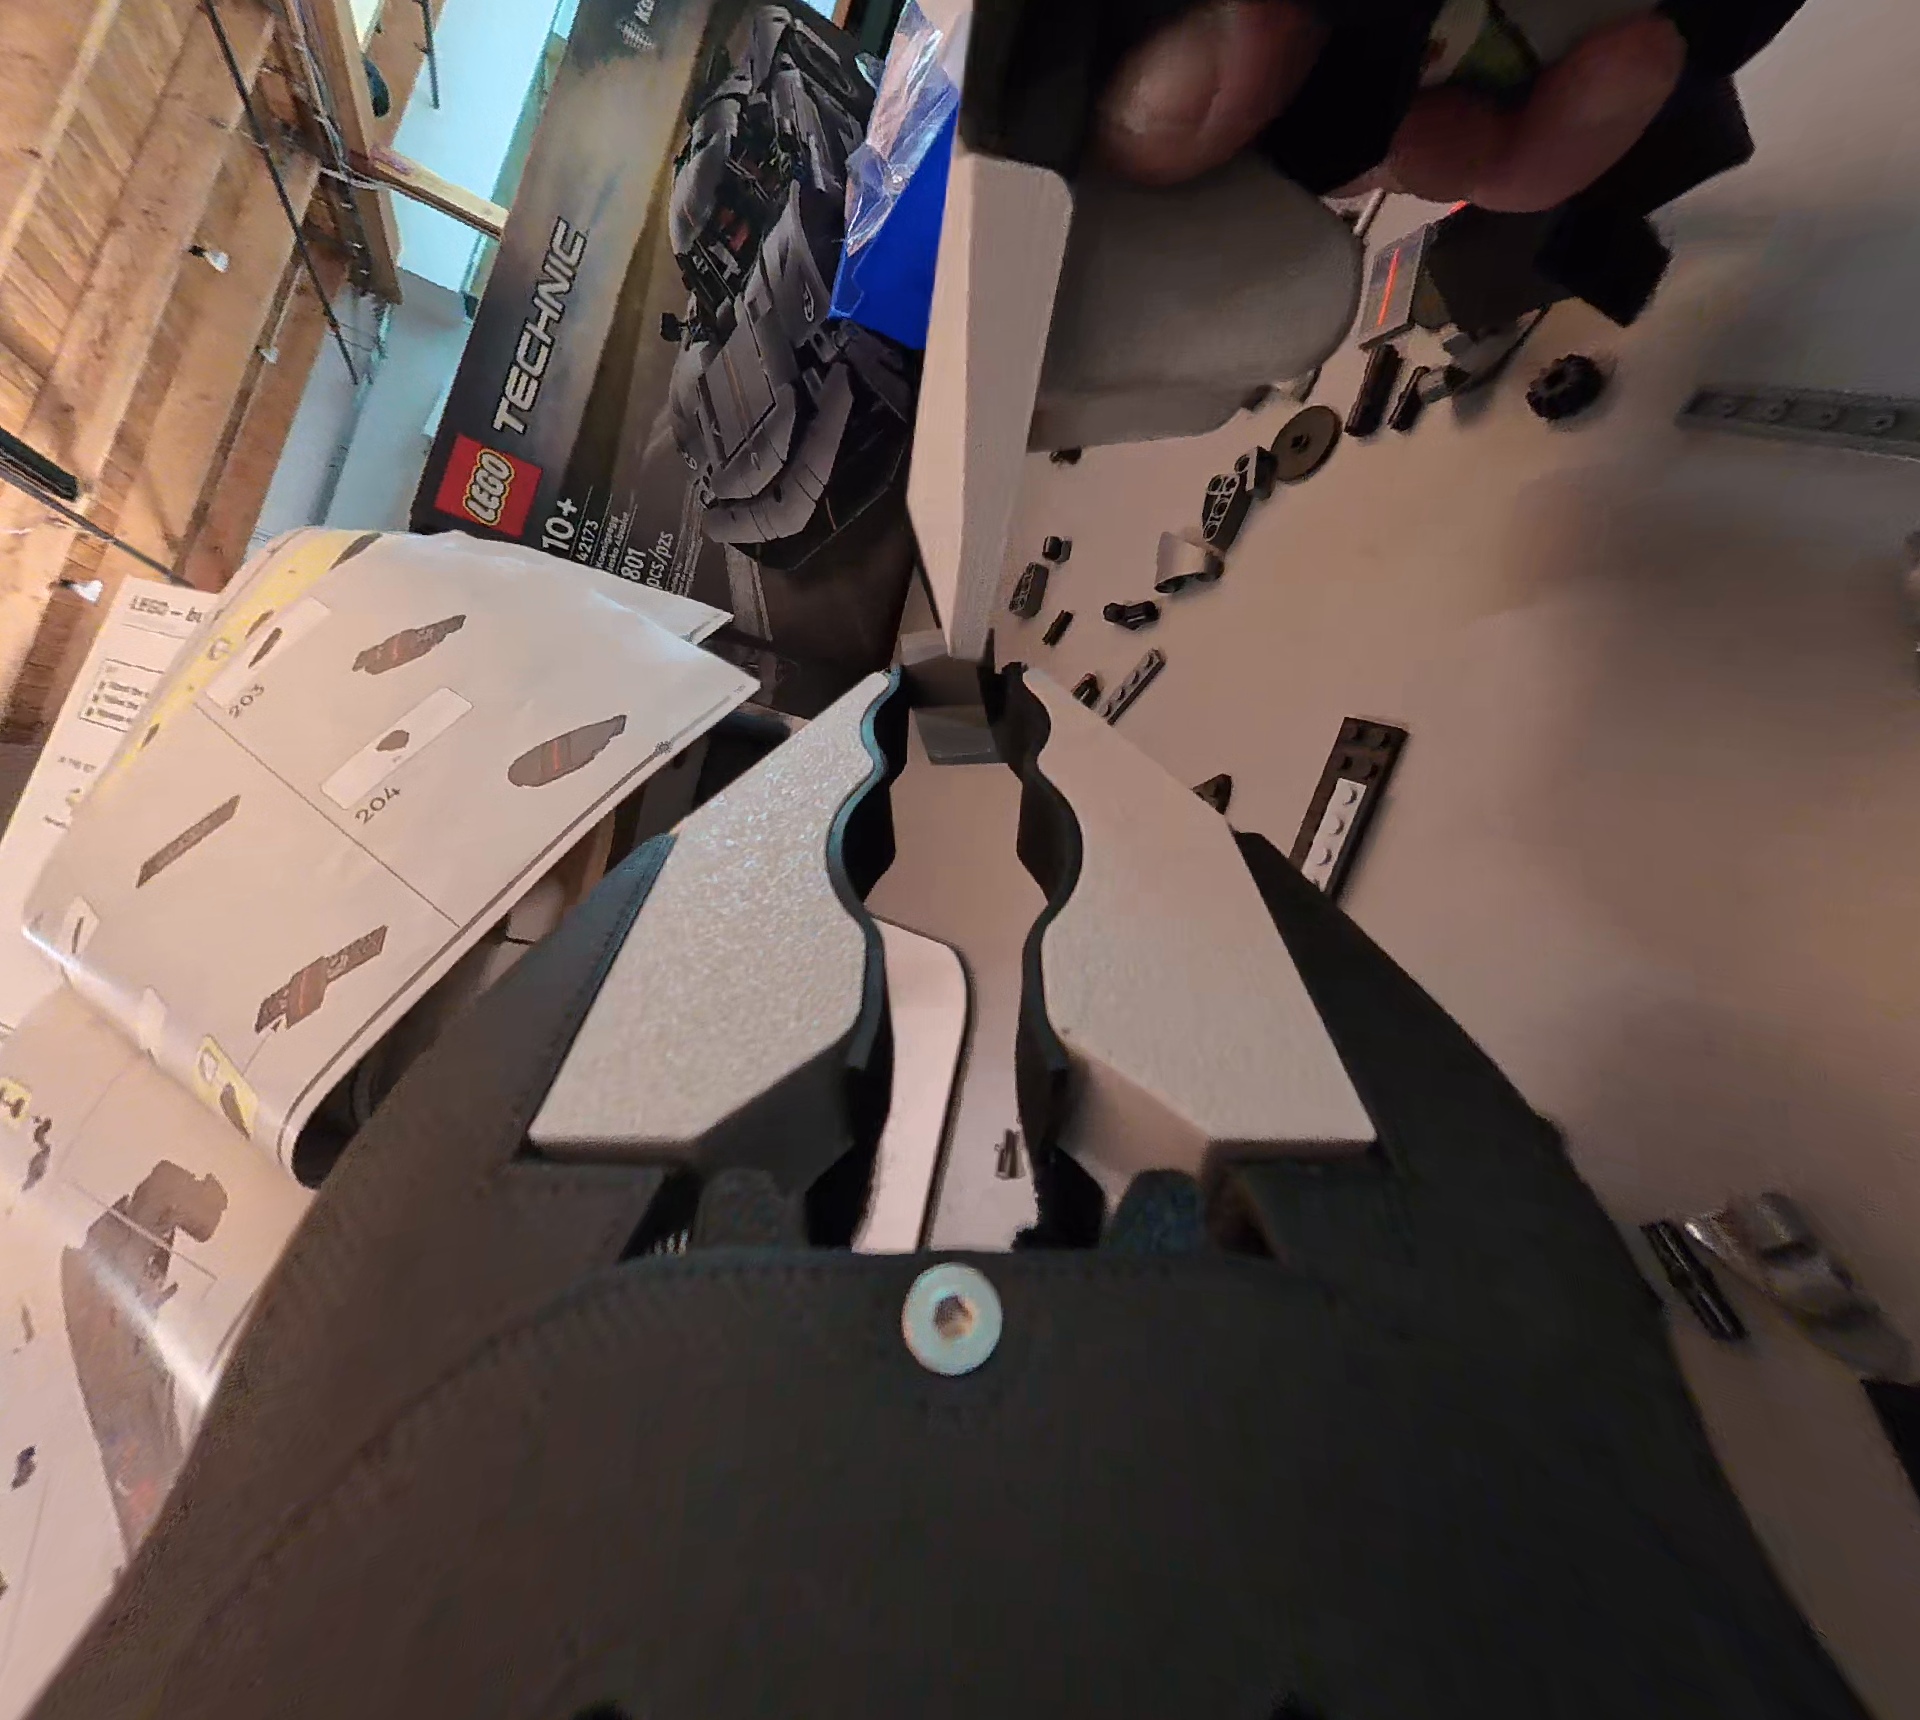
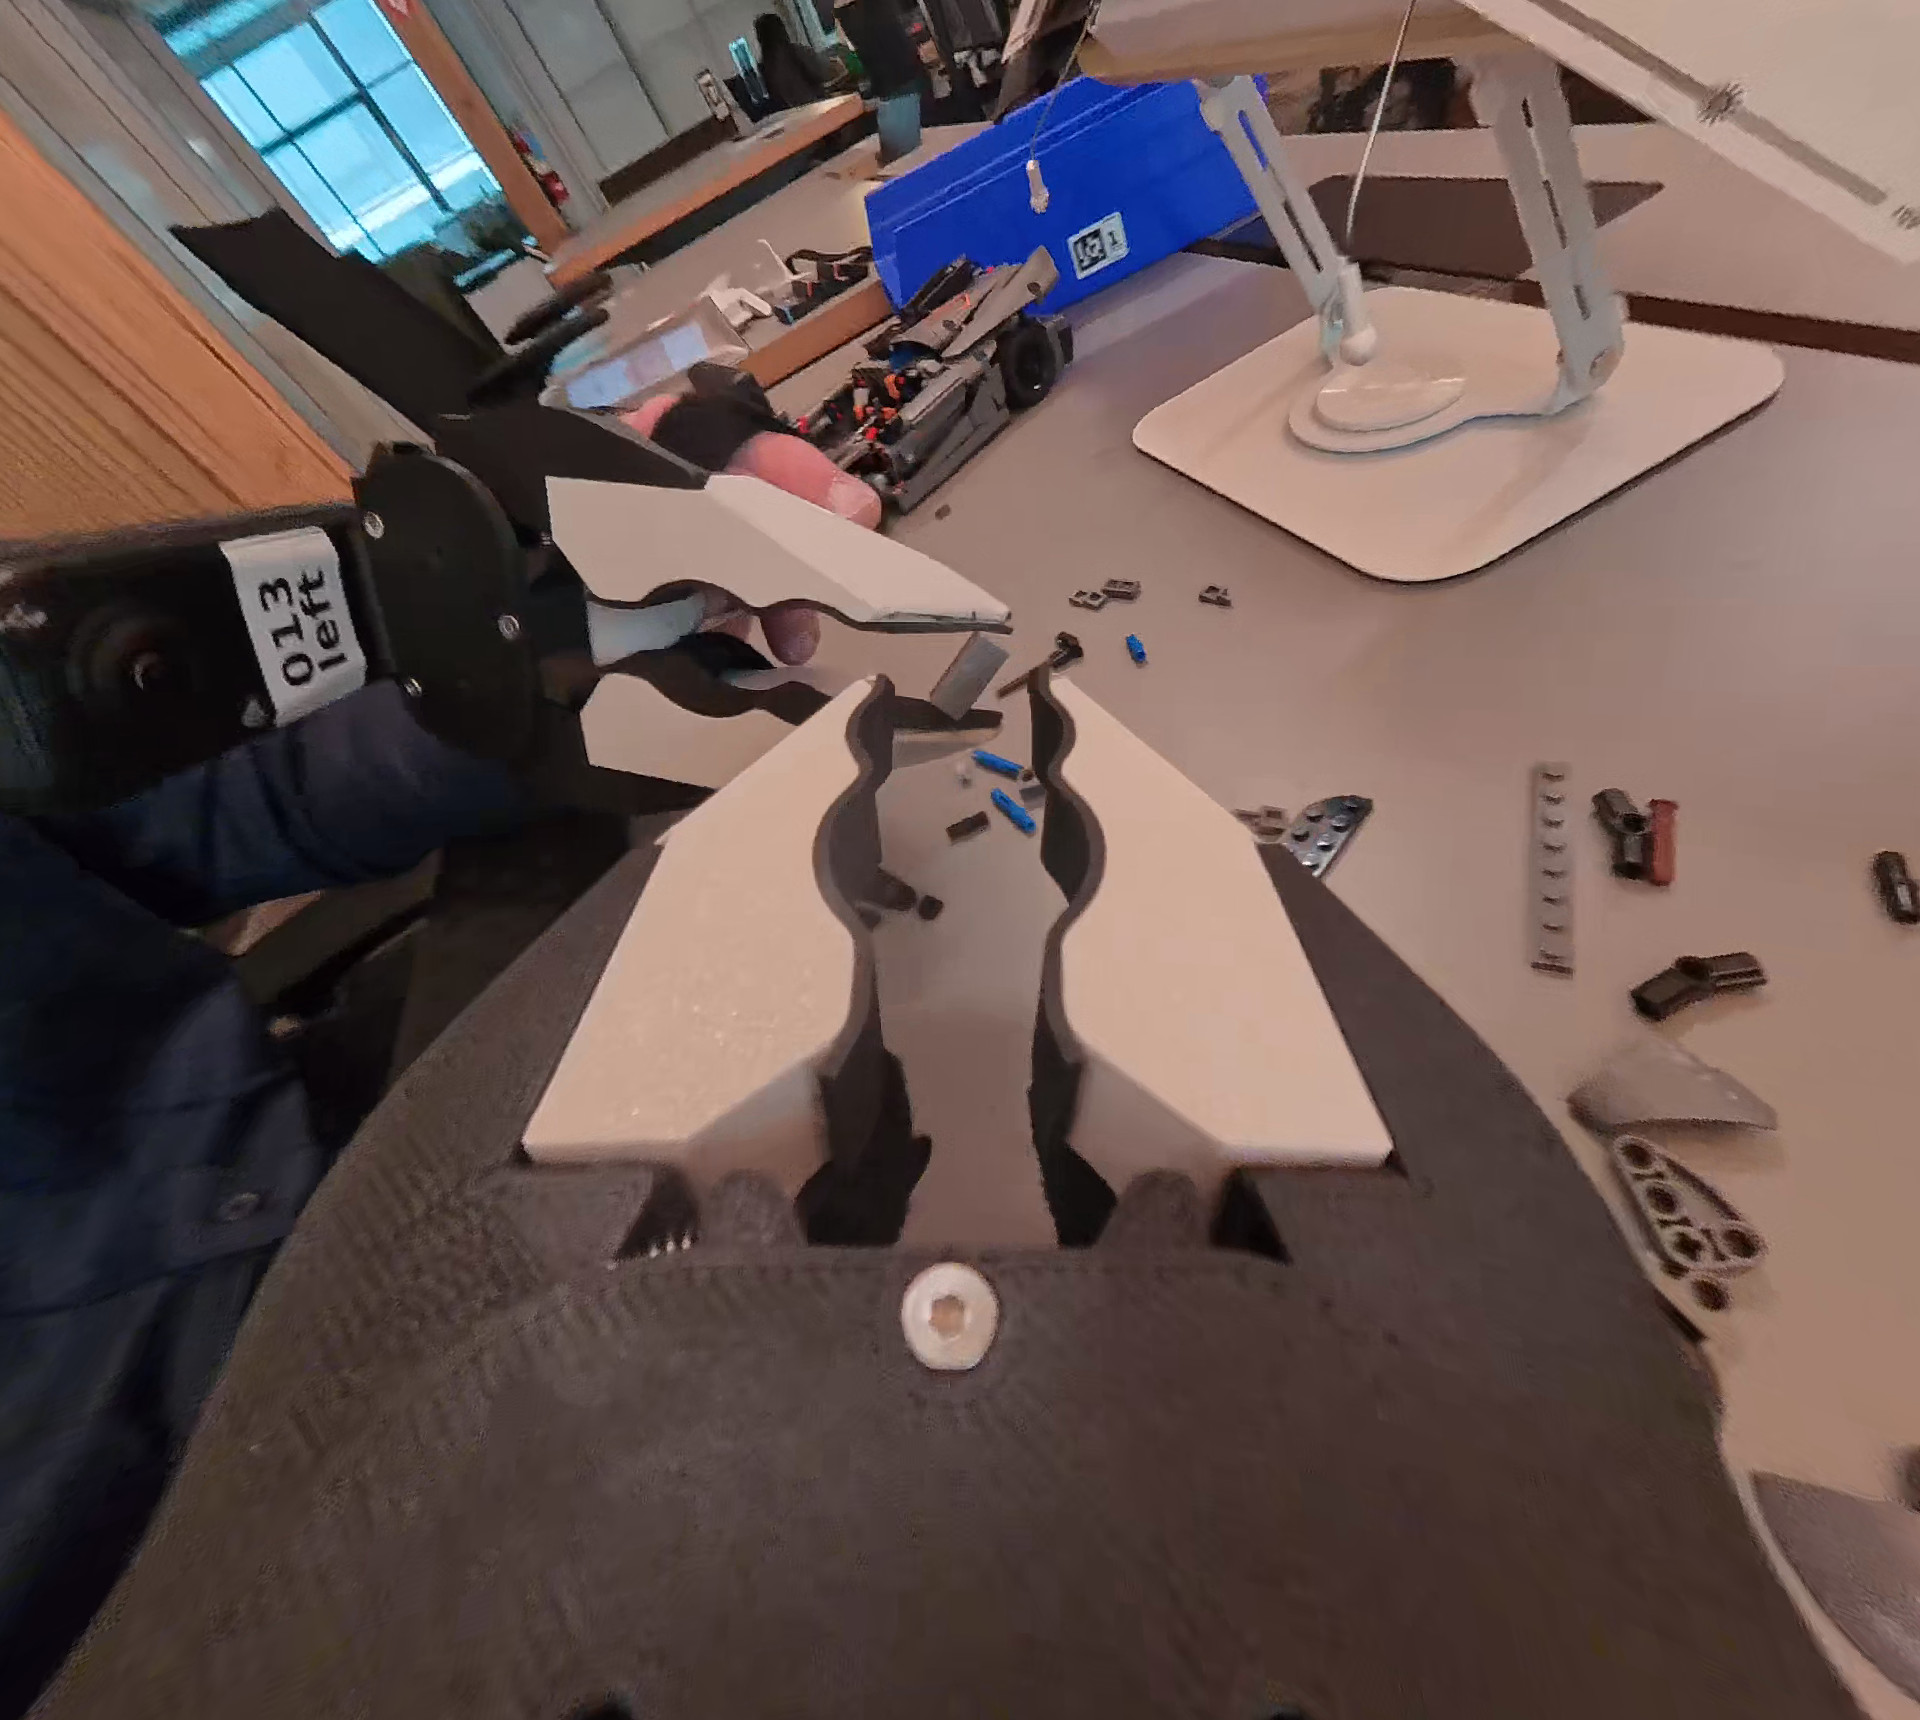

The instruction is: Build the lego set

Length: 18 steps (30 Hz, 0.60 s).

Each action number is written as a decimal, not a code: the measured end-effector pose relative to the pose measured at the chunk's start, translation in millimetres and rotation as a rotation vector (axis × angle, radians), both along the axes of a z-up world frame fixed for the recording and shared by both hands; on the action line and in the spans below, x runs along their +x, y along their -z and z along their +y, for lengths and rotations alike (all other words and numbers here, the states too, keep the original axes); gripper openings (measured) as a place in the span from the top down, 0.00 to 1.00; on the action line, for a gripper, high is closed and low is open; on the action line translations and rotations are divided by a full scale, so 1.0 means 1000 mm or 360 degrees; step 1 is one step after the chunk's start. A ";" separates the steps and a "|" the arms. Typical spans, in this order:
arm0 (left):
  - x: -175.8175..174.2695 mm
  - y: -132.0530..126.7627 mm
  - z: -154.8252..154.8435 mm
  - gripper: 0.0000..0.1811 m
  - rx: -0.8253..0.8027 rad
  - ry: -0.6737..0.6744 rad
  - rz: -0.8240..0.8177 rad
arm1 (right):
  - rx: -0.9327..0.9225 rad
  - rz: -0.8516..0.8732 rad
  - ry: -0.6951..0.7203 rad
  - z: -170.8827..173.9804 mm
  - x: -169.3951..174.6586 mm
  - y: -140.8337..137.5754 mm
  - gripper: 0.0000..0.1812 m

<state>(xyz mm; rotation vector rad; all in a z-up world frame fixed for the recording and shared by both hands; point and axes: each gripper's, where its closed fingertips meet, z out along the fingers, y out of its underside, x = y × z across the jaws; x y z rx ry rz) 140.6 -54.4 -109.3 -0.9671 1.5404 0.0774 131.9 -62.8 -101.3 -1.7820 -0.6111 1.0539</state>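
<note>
I have a small grey piece [image 1: 951, 714] pinched at the very tips of my left gripper [image 1: 951, 704], held above the table [image 2: 1351, 735] with the loose parts [image 2: 1003, 803] scattered below, and my right gripper [image 2: 961, 699] stands partly open with nothing in it, its tips just beside that piece. I judge the piece light, stiff and smooth, so it could twist or slip; I would take it across its flat faces. Its shape stays hard to read, half hidden by the fingertips, and the half-built car [image 2: 935, 392] sits well apart, blurred.
</note>
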 end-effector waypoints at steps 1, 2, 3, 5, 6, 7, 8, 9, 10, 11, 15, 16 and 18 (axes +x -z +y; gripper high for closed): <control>0.001 0.000 -0.002 0.91 0.0017 0.0006 0.0005 | -0.0023 -0.0001 -0.0007 0.000 -0.001 0.002 0.87; 0.001 0.000 -0.003 0.91 0.0025 0.0013 0.0011 | -0.0036 -0.0008 -0.0013 0.000 -0.002 0.004 0.89; 0.002 0.001 -0.003 0.92 0.0030 0.0007 0.0020 | -0.0040 -0.0004 -0.0026 -0.001 -0.003 0.005 0.91; 0.001 0.001 -0.003 0.91 0.0022 0.0014 0.0016 | -0.0030 -0.0007 -0.0034 -0.001 -0.004 0.004 0.94; 0.001 0.001 -0.003 0.91 0.0005 0.0024 0.0013 | -0.0032 -0.0011 -0.0040 -0.001 -0.004 0.004 0.94; 0.002 0.002 -0.003 0.91 -0.0014 0.0031 0.0018 | -0.0035 -0.0022 -0.0041 -0.001 -0.004 0.005 0.94; 0.001 0.004 -0.002 0.91 -0.0042 0.0029 0.0031 | -0.0031 -0.0054 -0.0029 0.000 -0.003 0.007 0.94; 0.000 0.007 -0.002 0.89 -0.0067 0.0038 0.0046 | -0.0023 -0.0094 -0.0012 0.002 -0.001 0.009 0.95; -0.001 0.009 -0.003 0.88 -0.0092 0.0071 0.0061 | -0.0017 -0.0124 -0.0004 0.003 0.001 0.010 0.96; -0.003 0.012 -0.003 0.88 -0.0143 0.0101 0.0081 | -0.0019 -0.0164 -0.0001 0.004 0.003 0.012 0.97; -0.017 0.028 0.003 0.87 -0.0495 0.0155 0.0132 | -0.0056 -0.0439 -0.0125 0.000 0.001 0.029 0.97; -0.021 0.032 0.008 0.87 -0.0598 0.0142 0.0119 | -0.0061 -0.0524 -0.0145 0.001 0.001 0.035 0.97; -0.028 0.040 0.013 0.89 -0.0771 0.0150 0.0123 | -0.0095 -0.0660 -0.0228 -0.001 -0.002 0.044 0.97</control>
